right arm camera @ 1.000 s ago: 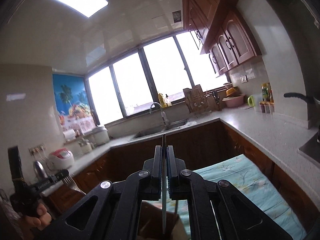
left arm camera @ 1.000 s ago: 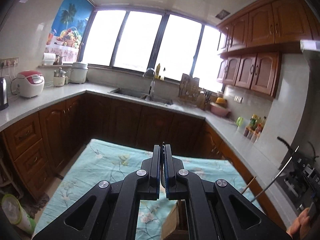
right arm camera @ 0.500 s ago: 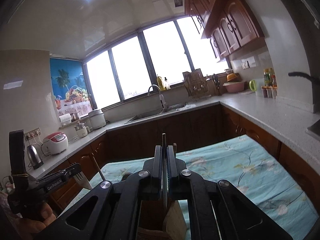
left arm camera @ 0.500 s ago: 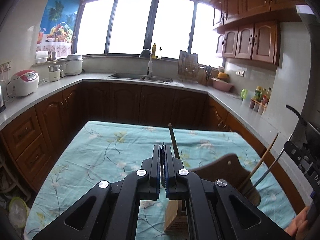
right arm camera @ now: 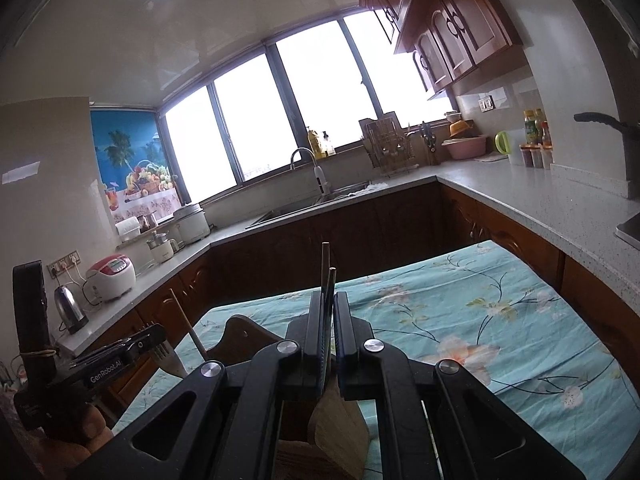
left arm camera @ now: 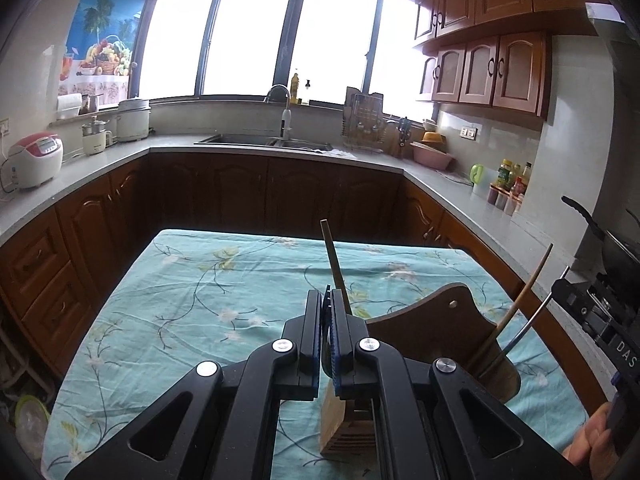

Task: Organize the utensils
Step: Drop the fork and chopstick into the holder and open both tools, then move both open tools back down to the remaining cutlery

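Note:
A wooden utensil holder (left arm camera: pixel 444 326) with a curved dark back stands on the table under both grippers; it also shows in the right wrist view (right arm camera: pixel 240 338). My left gripper (left arm camera: pixel 326 312) is shut, and what it grips is hidden; in the right wrist view it (right arm camera: pixel 154 332) has a wooden fork (right arm camera: pixel 170 360) at its tip. My right gripper (right arm camera: pixel 329 312) is shut on a thin metal utensil handle (right arm camera: pixel 325 268) above the holder; the gripper also shows in the left wrist view (left arm camera: pixel 560 284). A wooden stick (left arm camera: pixel 334 264) and a bamboo stick (left arm camera: pixel 528 286) stand in the holder.
The table carries a teal floral cloth (left arm camera: pixel 208 292). Brown cabinets and a grey counter (left arm camera: pixel 460 188) run around it, with a sink (left arm camera: pixel 272 142), a rice cooker (left arm camera: pixel 36 158), a kettle (right arm camera: pixel 70 308) and bottles (left arm camera: pixel 508 184). A pan handle (left arm camera: pixel 584 216) juts out at the right.
Both grippers have tilted down and dropped toward the table, so the holder and its sticks have come into view. Both stay shut.

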{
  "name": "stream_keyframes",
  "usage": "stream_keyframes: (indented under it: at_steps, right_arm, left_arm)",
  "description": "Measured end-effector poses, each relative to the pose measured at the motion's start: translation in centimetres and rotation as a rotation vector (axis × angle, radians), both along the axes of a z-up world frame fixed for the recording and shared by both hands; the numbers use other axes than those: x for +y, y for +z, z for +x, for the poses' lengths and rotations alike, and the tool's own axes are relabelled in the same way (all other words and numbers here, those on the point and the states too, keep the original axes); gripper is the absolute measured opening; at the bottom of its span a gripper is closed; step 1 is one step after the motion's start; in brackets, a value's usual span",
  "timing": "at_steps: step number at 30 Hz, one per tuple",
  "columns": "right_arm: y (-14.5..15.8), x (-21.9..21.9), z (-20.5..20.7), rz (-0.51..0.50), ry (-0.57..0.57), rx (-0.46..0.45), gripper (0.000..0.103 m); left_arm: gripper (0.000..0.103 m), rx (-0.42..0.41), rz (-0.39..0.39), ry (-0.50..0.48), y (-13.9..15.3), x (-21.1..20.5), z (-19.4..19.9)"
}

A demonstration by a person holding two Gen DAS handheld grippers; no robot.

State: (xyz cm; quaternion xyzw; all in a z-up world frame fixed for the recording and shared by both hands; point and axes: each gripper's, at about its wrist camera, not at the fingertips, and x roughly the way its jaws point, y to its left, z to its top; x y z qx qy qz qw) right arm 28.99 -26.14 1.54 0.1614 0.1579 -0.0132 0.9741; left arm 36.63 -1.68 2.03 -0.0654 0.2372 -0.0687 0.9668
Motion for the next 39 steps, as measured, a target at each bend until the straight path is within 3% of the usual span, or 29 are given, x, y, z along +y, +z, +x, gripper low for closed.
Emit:
stream_keyframes:
  at_steps: [14,18,20,24,28,30,35,39]
  right_arm:
    - [0.2,-0.3,0.0,0.014,0.014,0.017,0.012]
    - [0.1,-0.6,-0.4,0.025,0.008,0.017,0.032]
    - [0.1,-0.7,-0.6,0.032,0.007,0.019,0.034]
    - [0.0,-0.9,-1.0,0.049,0.008,0.026,0.045]
    - [0.2,-1.0,-1.8,0.059,0.002,0.019,0.045]
    - [0.2,-1.2,-2.2,0.068,0.0,0.018,0.046]
    - [-0.1,-1.5,-3.4,0.087,-0.001,0.026,0.053]
    - [-0.7,-1.6,-4.8,0.107,0.007,0.047,0.07]
  left_arm:
    - [0.006,0.01,0.0,-0.004,0.1,-0.5,-0.2]
    - [0.01,0.012,-0.001,-0.008,0.2,-0.6,-0.3]
    - [0.022,0.007,-0.001,-0.007,0.4,-0.6,-0.6]
    - [0.022,-0.004,0.008,-0.005,0.4,-0.7,-0.8]
    - [0.024,0.001,0.011,-0.005,0.3,-0.5,-0.9]
    - [0.031,0.008,0.008,-0.004,0.2,-0.4,-1.1]
    - [0.062,0.006,-0.011,0.008,0.4,0.4,-2.4]
    - [0.077,0.036,-0.051,0.015,0.2,1.6,-4.2]
